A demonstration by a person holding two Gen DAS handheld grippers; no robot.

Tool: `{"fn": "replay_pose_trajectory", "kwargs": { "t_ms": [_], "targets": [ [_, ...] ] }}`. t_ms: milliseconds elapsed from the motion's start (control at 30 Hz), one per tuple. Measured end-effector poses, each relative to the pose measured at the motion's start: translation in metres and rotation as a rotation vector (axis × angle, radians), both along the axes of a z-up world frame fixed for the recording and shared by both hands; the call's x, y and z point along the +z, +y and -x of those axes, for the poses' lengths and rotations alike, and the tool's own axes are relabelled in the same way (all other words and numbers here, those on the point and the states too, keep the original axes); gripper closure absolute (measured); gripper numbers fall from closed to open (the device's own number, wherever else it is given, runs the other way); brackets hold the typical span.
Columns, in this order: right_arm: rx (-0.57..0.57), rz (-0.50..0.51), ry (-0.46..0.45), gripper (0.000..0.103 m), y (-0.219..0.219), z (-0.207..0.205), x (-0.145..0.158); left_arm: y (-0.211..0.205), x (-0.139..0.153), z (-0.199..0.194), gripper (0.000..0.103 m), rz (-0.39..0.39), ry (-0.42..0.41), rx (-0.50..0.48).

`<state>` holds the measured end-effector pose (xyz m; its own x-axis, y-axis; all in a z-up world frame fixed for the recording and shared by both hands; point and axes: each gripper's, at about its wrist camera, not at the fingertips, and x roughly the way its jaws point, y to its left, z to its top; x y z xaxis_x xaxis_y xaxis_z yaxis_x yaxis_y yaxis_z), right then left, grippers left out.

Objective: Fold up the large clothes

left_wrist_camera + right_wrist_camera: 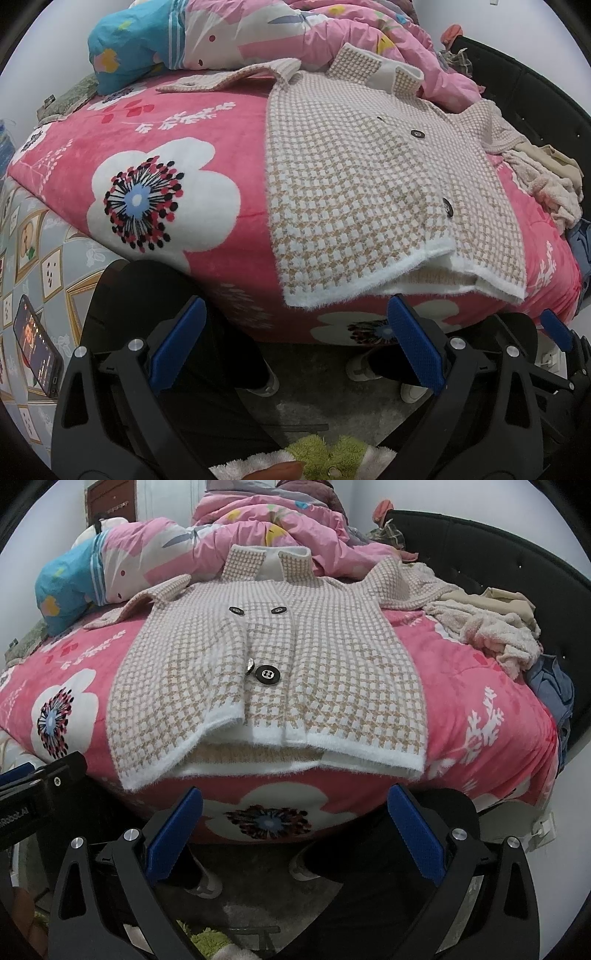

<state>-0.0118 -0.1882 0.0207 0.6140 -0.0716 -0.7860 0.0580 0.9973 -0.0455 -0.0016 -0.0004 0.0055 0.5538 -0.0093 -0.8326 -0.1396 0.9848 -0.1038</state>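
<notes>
Right wrist view shows the houndstooth cardigan point(280, 672) spread flat, front up, on the pink floral blanket point(480, 686) of the bed, hem at the near edge and collar toward the heaped quilt point(258, 528), probably laid out so both sleeves can be reached for folding. It is fuzzy beige-and-white knit with a white hem band and 4 dark buttons; 1 front corner lifts a little. Both the right tool point(295, 834) and the left tool point(295, 347) hang just off the bed's edge, fingers wide apart, holding nothing.

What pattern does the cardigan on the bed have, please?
Beige-and-white houndstooth cardigan, white hem; clearest in right wrist view.
</notes>
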Motion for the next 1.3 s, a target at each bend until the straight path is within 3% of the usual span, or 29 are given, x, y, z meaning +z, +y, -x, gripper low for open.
{"fn": "replay_pose_trajectory", "kwargs": {
  "t_ms": [1300],
  "targets": [
    [0.003,-0.001,-0.005,0.005,0.001,-0.0011,0.0027,0.0074,-0.0001,-0.0012,0.008,-0.006,-0.004,0.001]
  ]
}}
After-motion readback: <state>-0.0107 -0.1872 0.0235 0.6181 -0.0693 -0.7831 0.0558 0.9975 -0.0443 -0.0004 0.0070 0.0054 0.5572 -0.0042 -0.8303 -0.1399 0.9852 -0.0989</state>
